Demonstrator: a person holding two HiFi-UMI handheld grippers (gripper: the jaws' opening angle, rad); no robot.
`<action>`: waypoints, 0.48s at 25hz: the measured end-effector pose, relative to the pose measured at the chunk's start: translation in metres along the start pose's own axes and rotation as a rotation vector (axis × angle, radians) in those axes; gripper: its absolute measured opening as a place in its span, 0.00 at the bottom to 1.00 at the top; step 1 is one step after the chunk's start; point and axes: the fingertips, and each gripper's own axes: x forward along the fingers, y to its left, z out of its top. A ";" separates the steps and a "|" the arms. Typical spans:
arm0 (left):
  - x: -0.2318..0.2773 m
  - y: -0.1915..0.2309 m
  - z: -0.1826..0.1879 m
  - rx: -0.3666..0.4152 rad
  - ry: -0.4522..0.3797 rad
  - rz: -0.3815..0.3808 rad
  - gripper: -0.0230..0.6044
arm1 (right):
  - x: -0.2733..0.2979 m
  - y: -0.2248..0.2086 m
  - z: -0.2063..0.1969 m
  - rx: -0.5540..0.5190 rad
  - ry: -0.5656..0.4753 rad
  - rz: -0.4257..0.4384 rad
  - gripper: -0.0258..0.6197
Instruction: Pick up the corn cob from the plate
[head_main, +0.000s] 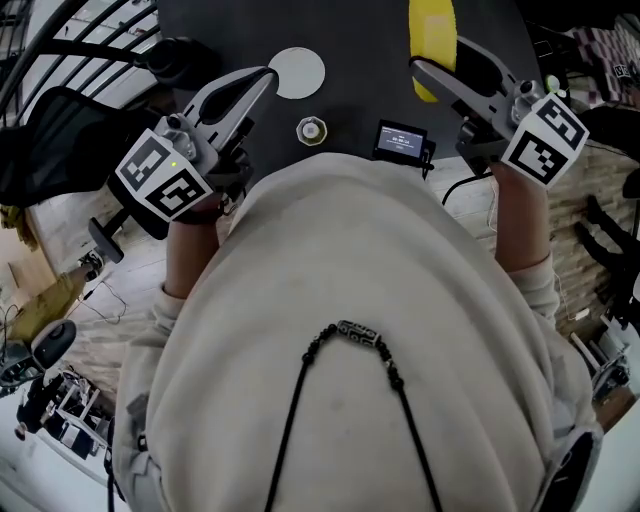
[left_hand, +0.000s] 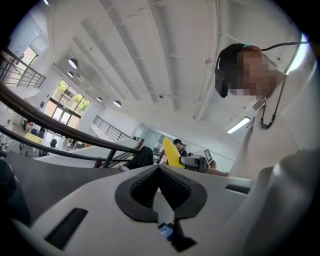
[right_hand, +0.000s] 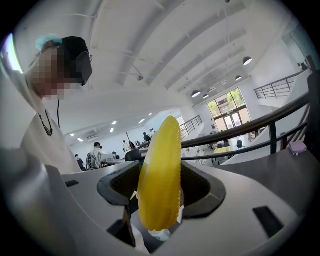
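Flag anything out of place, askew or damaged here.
Nothing stands out. The yellow corn cob is clamped on end in the right gripper, clear of the small white round plate on the dark table. The left gripper is shut and empty. No spill or damage shows.

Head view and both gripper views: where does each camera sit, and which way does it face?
Head view: on the person's head, facing steeply down at the dark table and white plate; shows the torso, left gripper and right gripper.
Left gripper view: on the left gripper, facing along its touching fingers across the hall; torso at right.
Right gripper view: on the right gripper, facing along fingers closed on the corn cob; torso at left.
Shared: all three show the corn cob.
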 end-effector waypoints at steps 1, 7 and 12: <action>0.001 0.002 -0.001 0.002 -0.001 0.000 0.04 | 0.001 0.001 0.002 -0.008 -0.005 0.007 0.45; 0.001 -0.003 -0.001 0.015 -0.010 -0.004 0.04 | 0.003 0.016 0.016 -0.042 -0.027 0.046 0.45; 0.006 0.005 0.002 0.008 -0.009 0.005 0.04 | 0.011 0.008 0.022 -0.043 -0.018 0.052 0.45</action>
